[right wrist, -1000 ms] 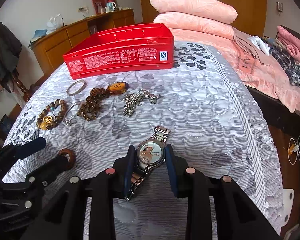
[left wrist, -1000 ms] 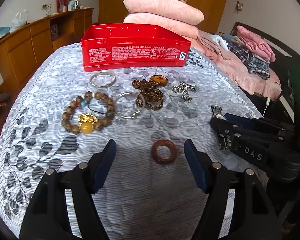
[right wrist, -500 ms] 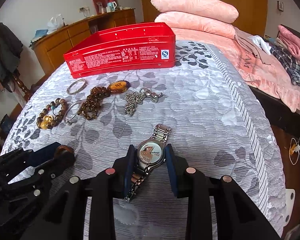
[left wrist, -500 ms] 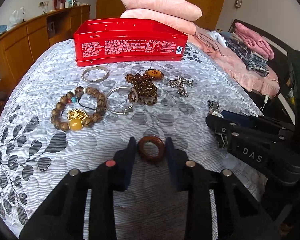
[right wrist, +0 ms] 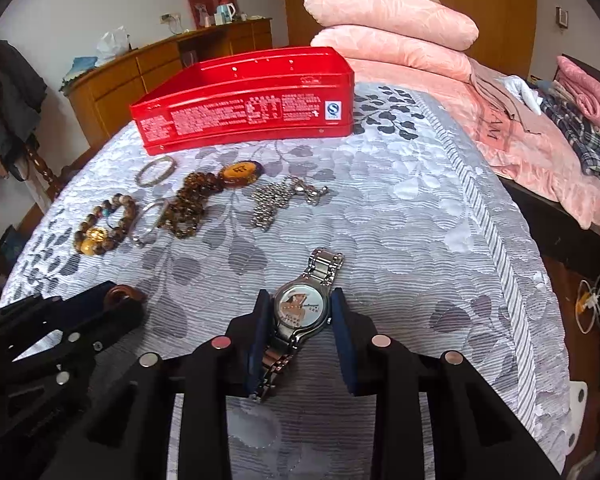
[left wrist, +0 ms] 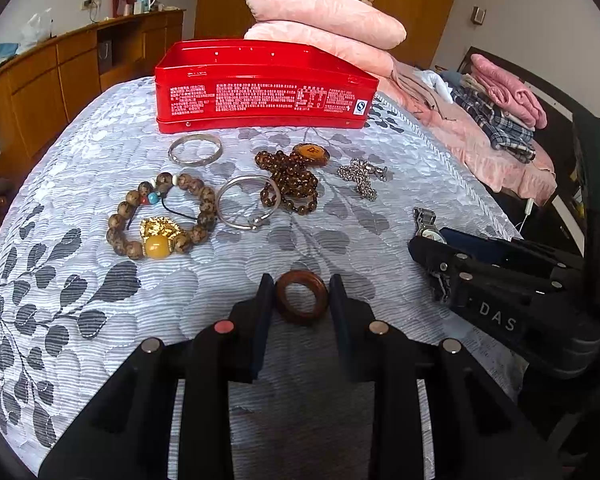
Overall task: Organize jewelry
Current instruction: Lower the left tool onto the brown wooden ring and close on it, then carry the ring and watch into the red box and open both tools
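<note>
Gripping a round brown wooden ring (left wrist: 301, 297) between its blue-padded fingers, the left gripper (left wrist: 301, 294) is clamped on it near the front edge of the grey leaf-patterned bedspread (left wrist: 80, 184). Whether the ring is lifted off the fabric or touches it, I cannot tell. To its right, the right gripper (right wrist: 301, 312) is closed on a silver metal wristwatch with a pictured dial (right wrist: 300, 312), its pads pressing the sides of the case while the steel band runs forward and back between them.

Further back on the bedspread lies the rest of the jewelry. A bracelet of large mottled brown beads with a golden charm and amber bead (left wrist: 160, 218) sits toward the left edge, just beside a thin open silver wire bangle (left wrist: 248, 203). That bangle touches a heaped strand of small dark brown beads with an oval orange pendant (left wrist: 292, 178). A plain silver band bangle (left wrist: 195, 149) lies behind the bracelet, close to the front wall of the rectangular red metal tin with white print (left wrist: 266, 98), which stands open at the far edge. A bunched silver ball chain with a charm (left wrist: 362, 178) lies to the right of the brown strand, apart from it.

Behind the tin, folded pink quilts (left wrist: 328, 20) are stacked.
</note>
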Available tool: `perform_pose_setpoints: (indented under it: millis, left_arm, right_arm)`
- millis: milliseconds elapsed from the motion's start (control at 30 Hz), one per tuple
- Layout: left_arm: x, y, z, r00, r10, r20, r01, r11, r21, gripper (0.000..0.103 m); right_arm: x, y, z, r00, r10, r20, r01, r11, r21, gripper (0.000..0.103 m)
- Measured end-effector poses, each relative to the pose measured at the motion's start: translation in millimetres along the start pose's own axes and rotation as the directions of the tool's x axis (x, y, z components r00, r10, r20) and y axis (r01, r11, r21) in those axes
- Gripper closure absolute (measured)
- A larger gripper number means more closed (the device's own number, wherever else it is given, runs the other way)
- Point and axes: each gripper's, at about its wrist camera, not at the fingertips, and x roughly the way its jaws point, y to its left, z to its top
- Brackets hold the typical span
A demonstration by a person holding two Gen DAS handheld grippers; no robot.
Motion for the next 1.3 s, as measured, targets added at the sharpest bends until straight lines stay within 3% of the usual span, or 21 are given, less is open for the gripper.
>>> perform_pose_setpoints:
  millis: [367, 800, 1133, 1300]
  left_arm:
    - [-14.4, 7.4, 16.2, 0.998, 0.001, 0.059, 0.0, 1.0, -0.006, 0.076]
    - [-30.2, 13.7, 59.1, 0.988, 0.013, 0.154, -0.013, 1.0, 0.003, 0.076]
    - [-39.2, 17.4, 114.6, 0.973, 0.012, 0.23, -0.017, 1.0, 0.021, 0.076]
    - [-32.5, 20.5, 154.0, 0.968, 0.008, 0.249, -0.012, 1.0, 0.016, 0.076]
  right_arm:
    - [-26.2, 0.2, 18.4, 0.995, 0.081, 0.057, -0.081, 0.997, -0.011, 0.073]
    - [-48.1, 9.5, 63.7, 0.979, 0.151, 0.137, -0.142, 0.987, -0.076, 0.073]
    - [-55.4, 12.3, 116.6, 0.963, 0.198, 0.184, -0.176, 0.976, -0.129, 0.073]
    - [-51.2, 14.5, 152.0, 0.958, 0.186, 0.219, -0.154, 0.975, -0.158, 0.073]
